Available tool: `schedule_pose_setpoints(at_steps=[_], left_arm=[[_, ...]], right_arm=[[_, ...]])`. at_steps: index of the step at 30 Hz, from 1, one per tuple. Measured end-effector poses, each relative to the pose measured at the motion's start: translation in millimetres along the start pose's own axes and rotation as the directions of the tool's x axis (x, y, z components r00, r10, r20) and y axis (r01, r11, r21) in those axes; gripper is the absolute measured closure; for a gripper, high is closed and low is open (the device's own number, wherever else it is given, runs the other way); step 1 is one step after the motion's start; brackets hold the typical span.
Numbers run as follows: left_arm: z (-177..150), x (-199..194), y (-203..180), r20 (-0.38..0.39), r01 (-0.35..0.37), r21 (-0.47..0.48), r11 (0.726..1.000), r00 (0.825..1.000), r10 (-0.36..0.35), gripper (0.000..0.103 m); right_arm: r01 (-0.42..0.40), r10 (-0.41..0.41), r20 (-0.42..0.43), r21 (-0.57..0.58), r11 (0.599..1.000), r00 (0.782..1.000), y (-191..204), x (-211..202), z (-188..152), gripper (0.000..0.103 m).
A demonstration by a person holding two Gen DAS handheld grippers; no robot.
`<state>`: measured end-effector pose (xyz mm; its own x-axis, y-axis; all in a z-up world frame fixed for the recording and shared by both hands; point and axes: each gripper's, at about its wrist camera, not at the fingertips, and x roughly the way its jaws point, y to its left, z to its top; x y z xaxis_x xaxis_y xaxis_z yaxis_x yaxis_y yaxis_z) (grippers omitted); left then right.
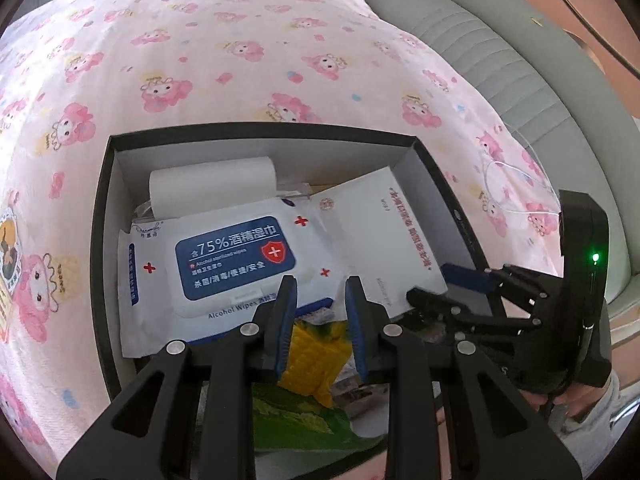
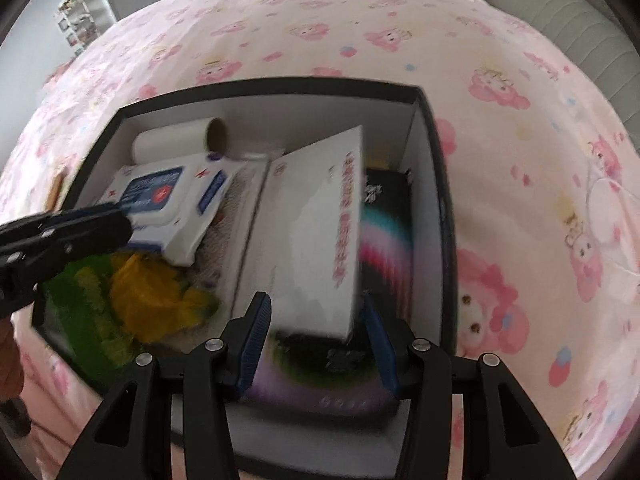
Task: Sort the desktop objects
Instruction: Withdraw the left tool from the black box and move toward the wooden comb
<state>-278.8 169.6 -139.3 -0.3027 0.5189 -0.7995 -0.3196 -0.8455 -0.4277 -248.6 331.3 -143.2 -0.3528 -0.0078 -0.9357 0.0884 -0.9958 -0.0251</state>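
Black-walled box (image 1: 100,240) on the pink bedsheet (image 1: 240,60) holds everything. Left tongs (image 1: 321,292) hang released, the wipes pack (image 1: 224,264) just beyond their left finger. Right tongs (image 2: 316,312) spread unclenched around the white booklet's (image 2: 308,240) near edge.

Both tools are matte black plastic linkages with triangular cut-outs and round silver screw heads at the pivots. The left gripper (image 1: 321,324) and the right gripper (image 2: 316,344) each carry ribbed blue pads on the inner faces of their fingers. Behind the right gripper's linkage, a black housing (image 1: 584,264) shows a small green light; below it is a grey sleeve (image 1: 596,404).
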Motion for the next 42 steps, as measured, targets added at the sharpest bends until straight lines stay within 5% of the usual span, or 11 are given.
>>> schedule_pose_setpoints(at_steps=[5,11,16,24,34,42], left_arm=[[-4,2,3,-0.001,-0.002,-0.01,1.0,1.0,0.002,0.079],[-11,-12,2,0.015,-0.01,-0.02,1.0,1.0,0.011,0.079],[-23,-41,-9,0.045,-0.015,-0.008,1.0,0.999,0.016,0.079],[-64,-112,-37,0.121,-0.088,0.058,0.995,0.989,0.08,0.079],[-133,-186,-44,0.203,-0.249,0.104,0.963,0.953,0.224,0.078],[-172,-232,-5,0.241,-0.327,0.003,0.945,0.918,0.317,0.069]], right_arm=[[0.037,-0.042,0.057,0.081,0.996,0.998,-5,-11,4,0.059],[0.005,-0.036,0.235,0.132,0.991,0.971,1,-72,-19,0.059],[-0.085,0.058,0.255,0.094,0.992,0.965,28,-101,-31,0.059],[-0.139,0.103,0.3,0.1,0.985,0.948,62,-136,-67,0.059],[-0.196,0.165,0.344,0.056,0.979,0.924,115,-177,-113,0.059],[-0.23,0.222,0.349,-0.019,0.973,0.911,170,-186,-117,0.059]])
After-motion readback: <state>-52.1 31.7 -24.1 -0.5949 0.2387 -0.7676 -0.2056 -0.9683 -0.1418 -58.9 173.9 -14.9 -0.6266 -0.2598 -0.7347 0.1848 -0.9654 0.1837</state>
